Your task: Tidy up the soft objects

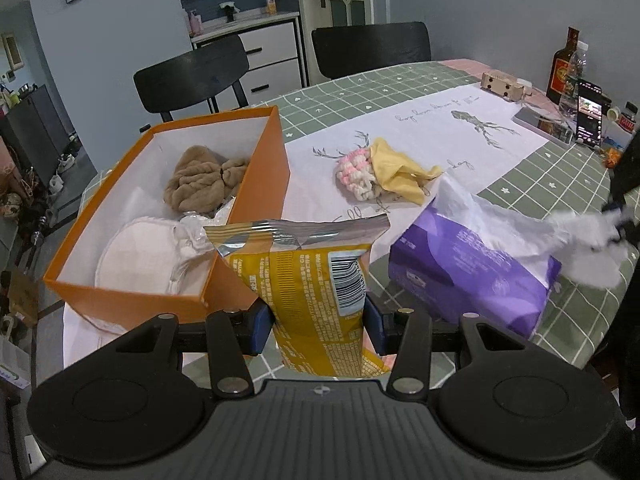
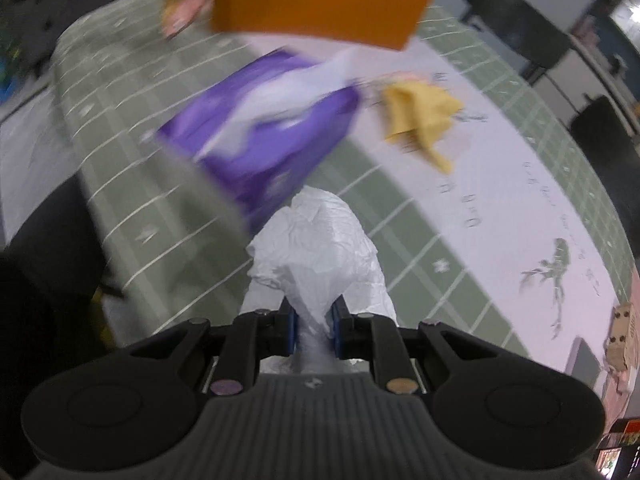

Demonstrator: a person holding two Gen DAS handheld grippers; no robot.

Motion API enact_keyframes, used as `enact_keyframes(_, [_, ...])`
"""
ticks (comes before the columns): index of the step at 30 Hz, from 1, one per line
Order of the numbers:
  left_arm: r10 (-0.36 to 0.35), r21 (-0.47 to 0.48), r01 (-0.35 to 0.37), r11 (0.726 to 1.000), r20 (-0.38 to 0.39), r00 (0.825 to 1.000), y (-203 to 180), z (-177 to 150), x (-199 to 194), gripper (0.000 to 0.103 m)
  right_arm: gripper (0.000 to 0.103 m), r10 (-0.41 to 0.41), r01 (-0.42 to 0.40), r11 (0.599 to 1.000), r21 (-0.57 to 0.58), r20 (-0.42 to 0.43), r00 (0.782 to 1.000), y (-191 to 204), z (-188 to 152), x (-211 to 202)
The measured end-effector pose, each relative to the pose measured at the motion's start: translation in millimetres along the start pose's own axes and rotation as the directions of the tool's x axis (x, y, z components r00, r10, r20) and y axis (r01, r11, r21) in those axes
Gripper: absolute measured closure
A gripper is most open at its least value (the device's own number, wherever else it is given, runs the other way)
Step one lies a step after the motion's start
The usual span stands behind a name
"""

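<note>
The left gripper [image 1: 318,326] was clamped on a crinkly yellow snack bag [image 1: 316,280] beside the orange cardboard box [image 1: 132,300]. The right gripper [image 2: 314,330] pinched thin white tissue [image 2: 320,240], light and easily torn.

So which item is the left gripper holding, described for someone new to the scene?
Start at the orange box on the checked tablecloth. Just in front of its near corner, between the left gripper's fingers, is a yellow snack bag. Its barcode and crinkled silver top distinguish it from the purple tissue pack beside it.
</note>
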State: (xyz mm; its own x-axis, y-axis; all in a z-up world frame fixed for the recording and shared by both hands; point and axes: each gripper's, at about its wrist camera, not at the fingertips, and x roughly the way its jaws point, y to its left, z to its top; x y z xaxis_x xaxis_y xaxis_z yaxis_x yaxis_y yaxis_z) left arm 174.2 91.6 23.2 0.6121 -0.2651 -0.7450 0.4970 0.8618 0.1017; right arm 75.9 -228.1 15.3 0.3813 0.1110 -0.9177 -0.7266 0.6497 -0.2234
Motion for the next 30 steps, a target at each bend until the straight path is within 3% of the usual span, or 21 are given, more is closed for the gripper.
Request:
enact_keyframes(7, [0.01,-0.019,-0.01,1.0,0.028,1.0,9,-23,-18,0.049,0.09,0.105,-0.118,0.983,-0.144,-0.098,0.99,66,-1,-1])
enact_keyframes(11, [0.011,-0.035,-0.01,0.999,0.039,0.999,16,-36,-28,0.049,0.09,0.153,-0.173,0.962,-0.21,-0.107,0.982,102,10,-4])
enact_keyframes(19, [0.038,-0.078,-0.034,0.996,0.049,0.998,40,-58,-50,0.049,0.09,0.201,-0.202,0.936,-0.288,-0.036,0.979,136,61,-13])
enact_keyframes(24, [0.06,-0.102,-0.055,0.993,0.049,0.997,56,-64,-61,0.049,0.09,0.208,-0.194,0.924,-0.328,0.008,0.978,134,97,-19])
enact_keyframes(30, [0.08,-0.114,-0.071,0.991,0.07,0.994,76,-52,-66,0.049,0.09,0.194,-0.155,0.937,-0.313,0.098,0.976,120,141,-24])
